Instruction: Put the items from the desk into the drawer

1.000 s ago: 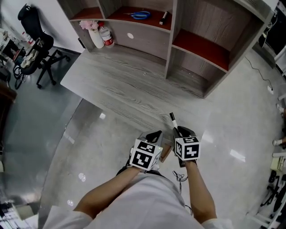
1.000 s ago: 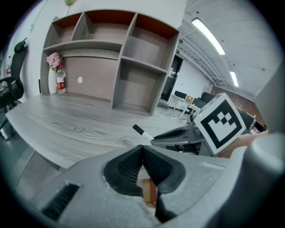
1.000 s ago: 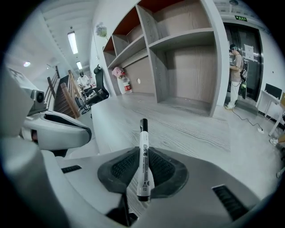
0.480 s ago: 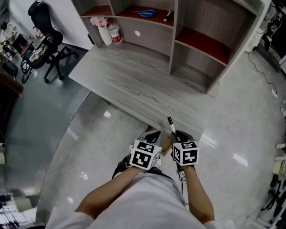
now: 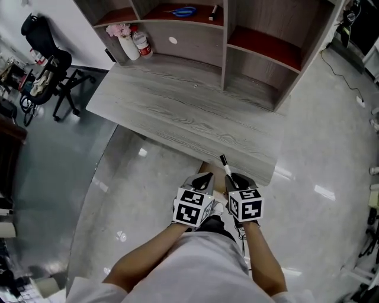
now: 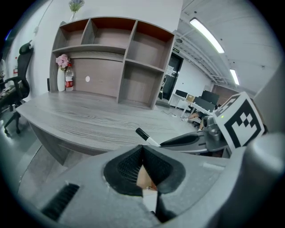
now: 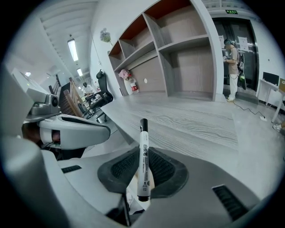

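Observation:
A white marker (image 7: 143, 160) with a black cap stands upright between the pads of my right gripper (image 7: 143, 155), which is shut on it. In the head view the marker (image 5: 225, 165) pokes forward over the desk's front edge (image 5: 249, 165) from the right gripper (image 5: 235, 177). My left gripper (image 5: 205, 179) is close beside it on the left, its jaws shut (image 6: 142, 151) with nothing seen between them. A tan wooden piece (image 5: 217, 184) shows between the two grippers, under the desk edge; I cannot tell what it is.
The grey wood desk (image 5: 177, 112) carries a hutch with open shelves. Blue scissors (image 5: 182, 11) and a small dark item (image 5: 212, 12) lie on a shelf. A vase of pink flowers (image 5: 125, 44) and a bottle (image 5: 142, 44) stand at the back left. An office chair (image 5: 44, 65) is at the left.
Both grippers stay side by side at the desk's front edge, the marker still in the right one. The head view has shifted a little; the desk edge now lies closer over the grippers.

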`<state>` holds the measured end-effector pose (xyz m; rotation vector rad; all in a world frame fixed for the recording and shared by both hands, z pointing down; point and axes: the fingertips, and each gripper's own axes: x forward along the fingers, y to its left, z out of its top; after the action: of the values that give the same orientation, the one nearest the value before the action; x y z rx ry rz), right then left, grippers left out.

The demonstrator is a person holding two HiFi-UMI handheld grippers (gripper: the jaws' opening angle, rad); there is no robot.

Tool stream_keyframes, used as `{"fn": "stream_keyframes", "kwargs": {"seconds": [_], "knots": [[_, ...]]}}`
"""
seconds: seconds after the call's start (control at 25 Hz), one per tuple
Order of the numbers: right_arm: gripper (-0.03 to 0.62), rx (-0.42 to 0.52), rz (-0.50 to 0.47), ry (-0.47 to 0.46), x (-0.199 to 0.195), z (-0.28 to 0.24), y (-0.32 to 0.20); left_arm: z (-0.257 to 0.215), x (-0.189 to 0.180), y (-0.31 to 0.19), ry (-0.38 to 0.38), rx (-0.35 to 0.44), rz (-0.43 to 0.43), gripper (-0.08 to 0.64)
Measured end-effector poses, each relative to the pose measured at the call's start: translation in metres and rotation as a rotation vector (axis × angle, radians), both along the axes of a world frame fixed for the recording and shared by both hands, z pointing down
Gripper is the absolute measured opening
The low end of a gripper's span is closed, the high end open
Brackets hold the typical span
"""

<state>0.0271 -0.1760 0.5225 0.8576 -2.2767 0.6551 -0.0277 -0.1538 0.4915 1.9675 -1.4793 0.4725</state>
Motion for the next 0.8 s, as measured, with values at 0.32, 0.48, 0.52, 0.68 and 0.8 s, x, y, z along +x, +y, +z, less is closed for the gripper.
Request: {"fn": "stream_keyframes", "kwargs": {"seconds": [0.32,0.48,0.52,0.68,0.8], "knots": [[0.060,-0.010,0.075,0.014,-0.020,0.009,0.032,0.013,-0.027,0.022,0.043,-0.013,0.031,0.003],[0.060,-0.011,0.102,0.032,-0.028,0.016,0.046,0.020,-0.038,0.029,0.062,-0.013,0.051,0.004],[0.060,-0.009,0.109,0.037,-0.030,0.018,0.049,0.022,-0.040,0.031,0.068,-0.014,0.055,0.003],[0.060,-0.011,0.148,0.041,-0.036,0.026,0.064,0.030,-0.043,0.040,0.082,-0.018,0.083,0.003],[0.060,-0.016,0.168,0.052,-0.040,0.033,0.070,0.034,-0.047,0.044,0.084,-0.022,0.102,0.003]]}}
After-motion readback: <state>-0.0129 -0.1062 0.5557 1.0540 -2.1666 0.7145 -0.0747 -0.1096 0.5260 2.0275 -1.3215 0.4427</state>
